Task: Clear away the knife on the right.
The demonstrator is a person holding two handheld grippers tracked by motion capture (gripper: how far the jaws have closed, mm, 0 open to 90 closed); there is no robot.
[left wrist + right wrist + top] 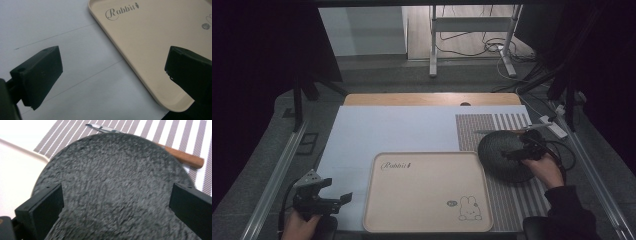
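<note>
A beige tray (422, 195) printed with "Rabbit" and a bunny lies near the table's front edge. To its right a dark speckled round plate (499, 155) rests on a striped placemat (472, 130). My right gripper (516, 147) hovers over the plate's right side, open; its jaws stand wide apart above the plate (117, 165), my right gripper (117, 202) holding nothing. A wooden-handled knife (185, 157) lies just behind the plate. My left gripper (339, 190) is open at the front left, beside the tray (150, 37), my left gripper (113, 67) empty.
A white sheet (387, 130) covers most of the table. A knife blade (498, 131) pokes out behind the plate. A white power strip (557, 127) and cables lie off the right edge. A metal frame (432, 45) stands on the floor beyond.
</note>
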